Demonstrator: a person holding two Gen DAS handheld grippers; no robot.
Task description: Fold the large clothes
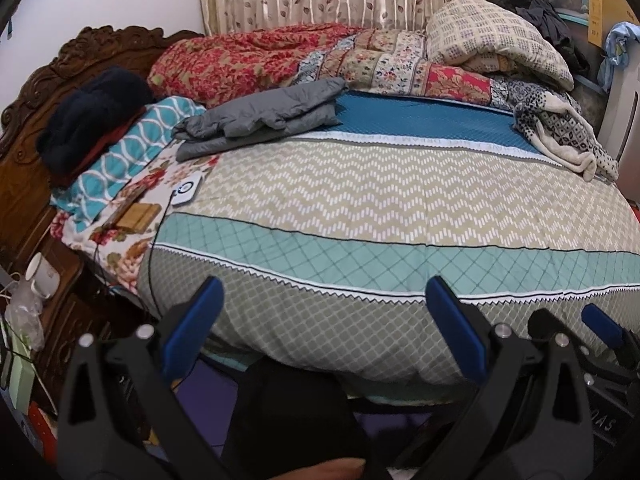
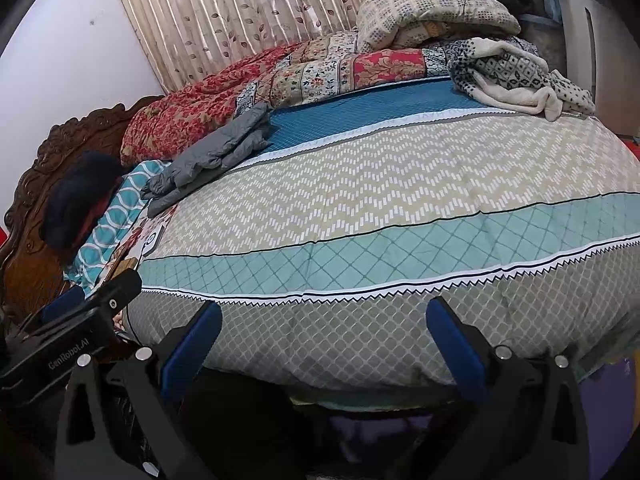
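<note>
Both jaws gape, empty, at bed's near edge. Your left gripper [image 1: 324, 320] sits nearer the grey jacket [image 1: 260, 118], far-left by pillows, long axis slanting left-to-right; right gripper [image 2: 324, 332] farther.

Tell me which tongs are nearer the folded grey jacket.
Left. The left tongs hang off the bed's near edge, toward the jacket's side; the right tongs sit farther along that edge, away from it.

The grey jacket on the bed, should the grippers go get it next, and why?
Probably yes: reach both forward toward the grey jacket. The left gripper and right gripper are open, holding nothing, at the bed's near edge, and the jacket lies loosely bunched far across the bed by the pillows.
</note>
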